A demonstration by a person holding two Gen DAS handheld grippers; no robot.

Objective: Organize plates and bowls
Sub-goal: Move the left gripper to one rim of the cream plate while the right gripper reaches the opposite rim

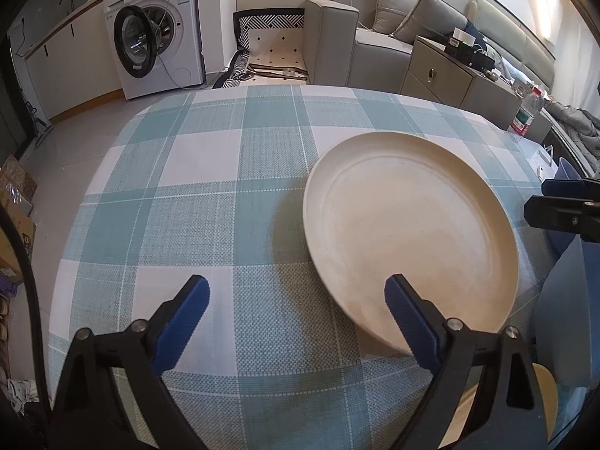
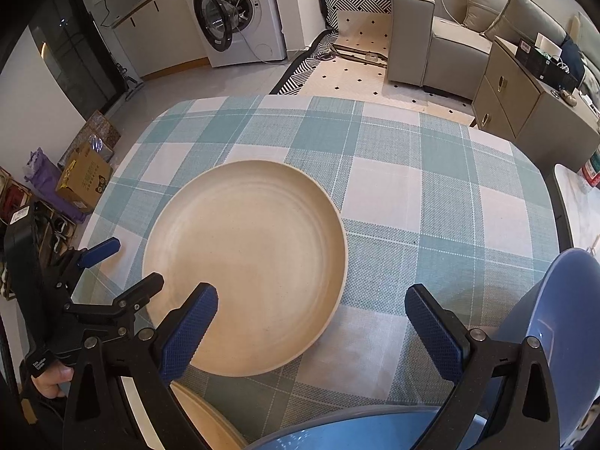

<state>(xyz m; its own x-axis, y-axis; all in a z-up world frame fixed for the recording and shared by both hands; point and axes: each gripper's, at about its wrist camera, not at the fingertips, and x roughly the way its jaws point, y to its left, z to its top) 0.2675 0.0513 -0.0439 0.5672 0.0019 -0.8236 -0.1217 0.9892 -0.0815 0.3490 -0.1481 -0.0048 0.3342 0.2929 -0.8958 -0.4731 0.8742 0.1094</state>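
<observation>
I am looking down at a table covered by a blue and white checked cloth, with a large cream plate lying flat on it, right side up, near the middle. My left gripper hangs over the plate's near left rim with its blue pads spread wide and nothing between them; one finger stands above the rim, the other above bare cloth, which I read as lining up to pinch that edge. My right gripper is likewise wide apart and empty, one finger over the plate's near edge, the other over cloth. Beside it on the right sits a pale blue dish, and a second one shows at the bottom edge; whether these are bowls or plates I cannot tell. A second cream rim peeks out at the bottom, nearest me. The pieces lie separately, so I judge that stacking has hardly begun. A sofa and washing machine stand beyond the table.
</observation>
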